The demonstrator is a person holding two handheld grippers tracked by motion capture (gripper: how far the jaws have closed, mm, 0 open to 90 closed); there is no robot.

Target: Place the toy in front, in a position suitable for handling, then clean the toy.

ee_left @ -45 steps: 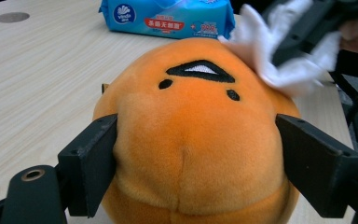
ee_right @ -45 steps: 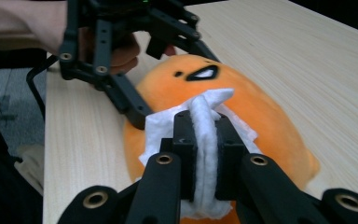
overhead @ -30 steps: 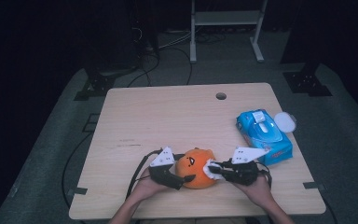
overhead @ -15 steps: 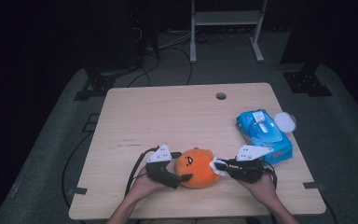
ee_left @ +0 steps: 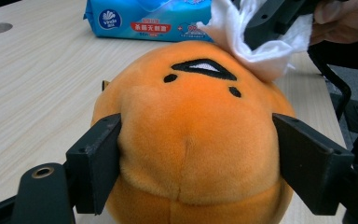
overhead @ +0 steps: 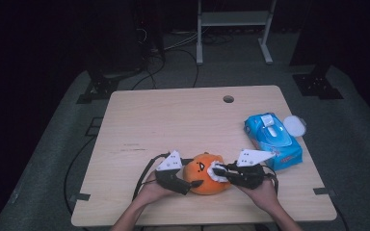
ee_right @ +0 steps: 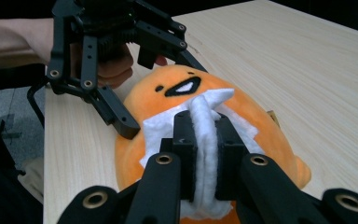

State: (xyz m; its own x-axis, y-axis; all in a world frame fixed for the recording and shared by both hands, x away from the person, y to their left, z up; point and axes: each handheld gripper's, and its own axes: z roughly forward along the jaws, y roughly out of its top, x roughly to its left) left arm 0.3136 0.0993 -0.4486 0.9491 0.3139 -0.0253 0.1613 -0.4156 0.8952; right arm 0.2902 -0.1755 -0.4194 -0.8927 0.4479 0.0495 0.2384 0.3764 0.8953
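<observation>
1. Your orange plush toy (overhead: 203,174) lies on the near part of the table (overhead: 183,120), close to the near edge and about midway between left and right, directly between your two grippers.
2. Your left gripper (overhead: 176,180) sits at the toy's left side. In the left gripper view its two black jaws straddle the plush (ee_left: 198,140), one against each flank, the pads pressing into the fur; the jaws have just been closing on it.
3. Your right gripper (overhead: 221,172) comes in from the toy's right. Its jaws are pressed together on a folded white wipe (ee_right: 204,135), and the wipe lies against the top of the toy, just beside the stitched face.
4. In the left gripper view the same wipe (ee_left: 261,46) touches the toy's far upper right, just above the stitched face.
5. The blue pack of wet wipes (overhead: 272,140) lies on the right of the table, farther away than the toy and near your right hand (overhead: 262,192), apart from the plush.
6. A small white round lid (overhead: 295,125) rests at the pack's far right corner, touching or just beside it.
7. Count: one plush toy, one wipe held, one wipe pack, one round lid, two grippers, one round hole (overhead: 228,99) in the far part of the tabletop.
</observation>
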